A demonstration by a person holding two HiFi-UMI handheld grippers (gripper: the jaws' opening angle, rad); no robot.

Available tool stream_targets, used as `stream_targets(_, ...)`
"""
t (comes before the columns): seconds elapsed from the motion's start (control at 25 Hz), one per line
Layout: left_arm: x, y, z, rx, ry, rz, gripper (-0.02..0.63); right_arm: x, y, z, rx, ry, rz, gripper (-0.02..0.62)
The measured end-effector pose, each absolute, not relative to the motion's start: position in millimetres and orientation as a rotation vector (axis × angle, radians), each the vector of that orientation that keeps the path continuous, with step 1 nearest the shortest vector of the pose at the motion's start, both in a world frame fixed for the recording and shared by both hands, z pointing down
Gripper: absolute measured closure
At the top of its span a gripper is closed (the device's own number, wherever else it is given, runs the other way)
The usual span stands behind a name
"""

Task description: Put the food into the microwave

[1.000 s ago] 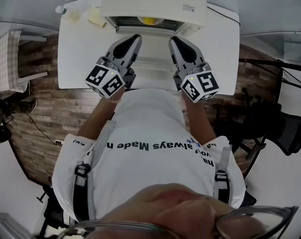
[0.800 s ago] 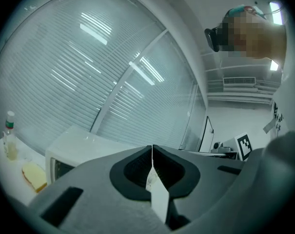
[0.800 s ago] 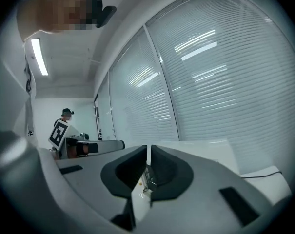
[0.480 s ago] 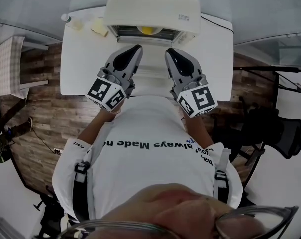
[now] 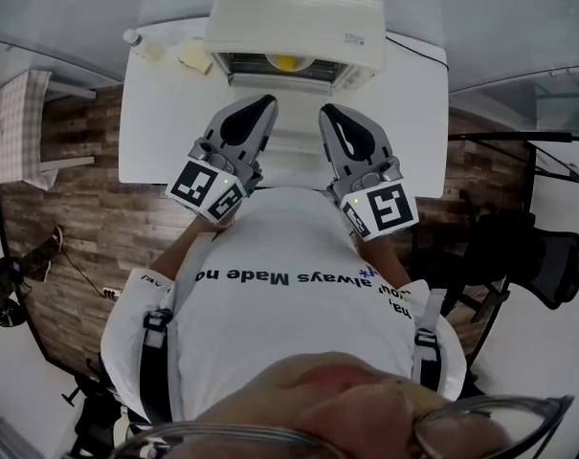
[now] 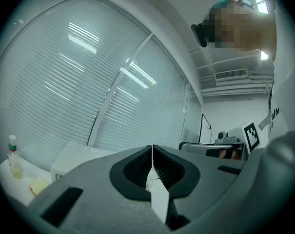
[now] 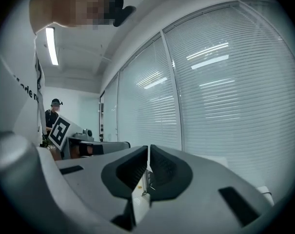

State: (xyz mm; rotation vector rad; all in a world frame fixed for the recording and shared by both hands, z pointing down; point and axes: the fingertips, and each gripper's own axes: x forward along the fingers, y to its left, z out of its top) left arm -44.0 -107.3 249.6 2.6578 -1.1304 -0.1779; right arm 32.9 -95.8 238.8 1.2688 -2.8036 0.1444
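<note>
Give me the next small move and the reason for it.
Probably lower the right claw to the microwave's door, which looks open, and push it shut. The yellow food already sits inside. The right claw and left claw are both shut, empty and held near the chest, off the table.

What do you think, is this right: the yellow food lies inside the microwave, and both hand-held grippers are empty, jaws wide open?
Wrong only about the jaws: they are shut, as each gripper view shows for the left hand-held gripper and the right hand-held gripper. Both are empty, and the yellow food does lie inside the microwave.
</note>
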Motion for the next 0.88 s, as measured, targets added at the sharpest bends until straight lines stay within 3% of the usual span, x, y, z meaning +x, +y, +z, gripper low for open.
stream_targets(0.88, -43.6, -108.2, 251.1, 2.653, -1.135, -0.179, 0.591, 35.7, -99.7, 234.1, 1.293, -2.799, 0.128, 0.574)
